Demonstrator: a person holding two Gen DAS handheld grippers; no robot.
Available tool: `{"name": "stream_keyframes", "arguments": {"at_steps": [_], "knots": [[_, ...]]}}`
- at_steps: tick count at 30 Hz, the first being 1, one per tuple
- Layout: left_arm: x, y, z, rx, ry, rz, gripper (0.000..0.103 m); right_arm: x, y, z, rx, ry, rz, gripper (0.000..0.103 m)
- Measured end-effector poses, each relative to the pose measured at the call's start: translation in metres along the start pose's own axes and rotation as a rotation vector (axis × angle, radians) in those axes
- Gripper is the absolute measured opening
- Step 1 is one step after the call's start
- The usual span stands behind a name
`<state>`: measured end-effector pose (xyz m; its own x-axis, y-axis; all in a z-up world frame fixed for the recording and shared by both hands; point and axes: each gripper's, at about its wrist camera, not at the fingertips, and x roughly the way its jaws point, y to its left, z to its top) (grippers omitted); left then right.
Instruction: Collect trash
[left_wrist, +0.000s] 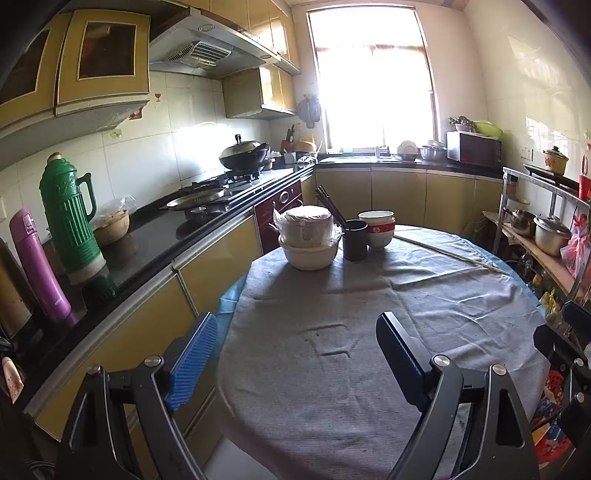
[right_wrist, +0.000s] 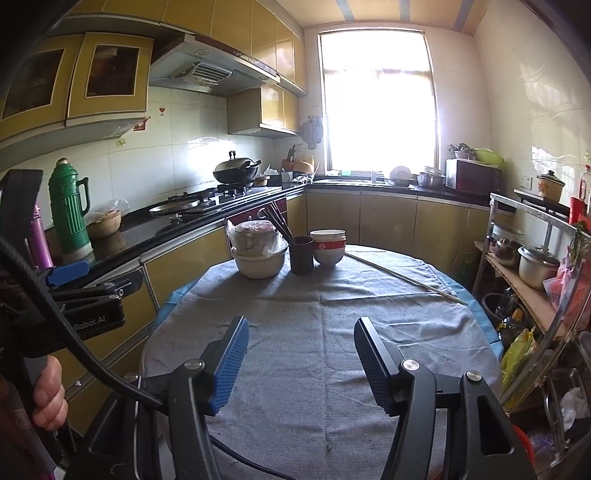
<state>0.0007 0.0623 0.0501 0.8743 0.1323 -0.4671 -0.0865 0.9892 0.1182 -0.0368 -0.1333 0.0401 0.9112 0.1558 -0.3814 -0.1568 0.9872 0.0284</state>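
My left gripper (left_wrist: 297, 325) is open and empty, held above the near part of a round table covered with a grey cloth (left_wrist: 369, 332). My right gripper (right_wrist: 301, 328) is open and empty too, above the same cloth (right_wrist: 314, 350). No loose trash shows on the cloth in either view. The left gripper also shows at the left edge of the right wrist view (right_wrist: 70, 273). The right gripper shows at the right edge of the left wrist view (left_wrist: 569, 332).
At the table's far side stand stacked pots wrapped in plastic (left_wrist: 308, 236) (right_wrist: 256, 251), a dark cup with chopsticks (left_wrist: 354, 240) (right_wrist: 301, 254), stacked bowls (left_wrist: 376, 229) (right_wrist: 328, 245) and a long stick (left_wrist: 450, 254) (right_wrist: 402, 275). The counter with thermoses (left_wrist: 70, 218) runs left. A shelf with pots (right_wrist: 535, 262) stands right.
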Motion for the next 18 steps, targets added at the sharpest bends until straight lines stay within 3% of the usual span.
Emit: {"name": "stream_keyframes", "arguments": {"at_steps": [18], "knots": [[0.009, 0.019, -0.003, -0.028, 0.019, 0.036, 0.088, 0.017, 0.01, 0.001, -0.008, 0.016, 0.029, 0.063]]}}
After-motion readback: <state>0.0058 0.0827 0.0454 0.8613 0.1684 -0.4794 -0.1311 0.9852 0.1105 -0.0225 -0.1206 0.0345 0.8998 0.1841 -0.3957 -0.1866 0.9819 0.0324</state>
